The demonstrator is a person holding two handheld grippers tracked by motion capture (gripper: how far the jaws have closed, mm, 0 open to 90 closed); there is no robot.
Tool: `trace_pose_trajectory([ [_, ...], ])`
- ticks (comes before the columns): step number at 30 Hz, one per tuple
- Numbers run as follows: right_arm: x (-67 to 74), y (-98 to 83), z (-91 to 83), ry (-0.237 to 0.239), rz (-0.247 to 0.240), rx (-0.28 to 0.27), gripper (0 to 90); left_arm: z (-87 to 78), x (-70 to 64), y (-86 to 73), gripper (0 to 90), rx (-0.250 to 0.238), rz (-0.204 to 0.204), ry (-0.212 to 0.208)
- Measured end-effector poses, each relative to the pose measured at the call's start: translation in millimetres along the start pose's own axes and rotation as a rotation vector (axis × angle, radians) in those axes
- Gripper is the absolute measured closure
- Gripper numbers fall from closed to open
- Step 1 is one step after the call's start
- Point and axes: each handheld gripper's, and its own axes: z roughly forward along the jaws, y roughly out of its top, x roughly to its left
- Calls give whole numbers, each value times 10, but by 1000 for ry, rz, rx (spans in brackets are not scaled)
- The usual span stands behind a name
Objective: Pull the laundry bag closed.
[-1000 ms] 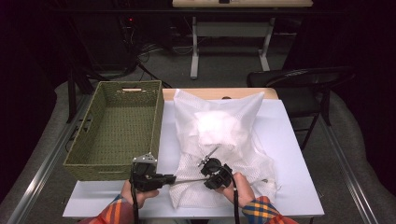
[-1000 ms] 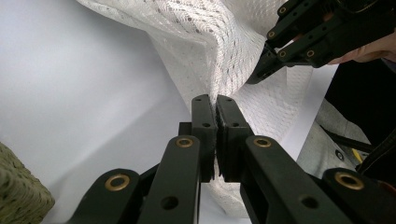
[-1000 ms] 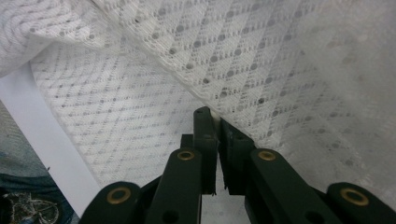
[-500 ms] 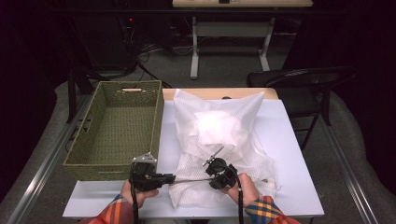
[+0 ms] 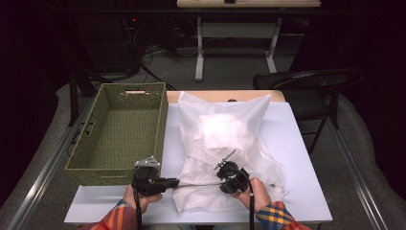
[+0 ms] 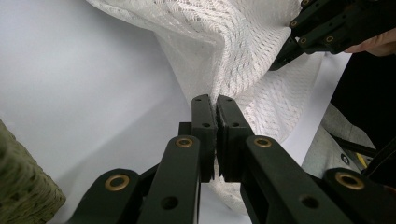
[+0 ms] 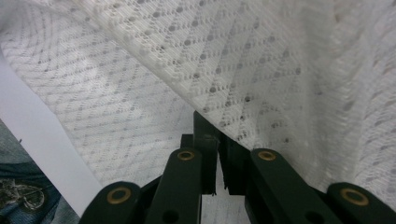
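Your right hand-held gripper (image 7: 212, 126) has its fingertips buried under the white mesh cloth (image 7: 261, 60), so you cannot see how much fabric sits between them. Ahead of your left hand-held gripper (image 6: 215, 105), the cloth's pinched edge disappears between the closed jaws. Beyond that gripper's left side, the woven basket (image 6: 21, 186) is cut off by the frame's edge. The worktop (image 5: 306, 158) under the cloth stays hidden.

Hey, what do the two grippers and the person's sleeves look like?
Both the left gripper and the right gripper are black, with flat jaws on linked bars set with brass-coloured rivets. A black cable trails from each. A grey three-cornered plate tops the left. The sleeves are orange, blue and yellow plaid.
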Motion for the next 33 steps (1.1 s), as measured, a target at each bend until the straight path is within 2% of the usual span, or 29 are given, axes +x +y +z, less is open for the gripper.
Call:
trace_pose_trajectory([
  [6, -17, -55, -31, -4, 16, 0, 866, 9, -42, 1, 868, 13, 25, 9],
  [17, -101, -131, -82, -23, 35, 1, 866, -5, -26, -16, 870, 21, 21, 40],
  [25, -237, -241, -193, -45, 61, -13, 866, -15, -15, -17, 870, 17, 10, 72],
  [27, -277, -281, -221, -47, 69, -17, 866, -18, -17, -27, 870, 23, 18, 77],
  [28, -281, -293, -237, -47, 84, -17, 866, -24, -14, -34, 870, 23, 20, 75],
  [32, -312, -317, -269, -60, 77, -23, 866, -46, -1, -38, 870, 17, 19, 82],
  [33, -305, -328, -269, -60, 89, -21, 866, -45, 0, -35, 870, 16, 18, 82],
])
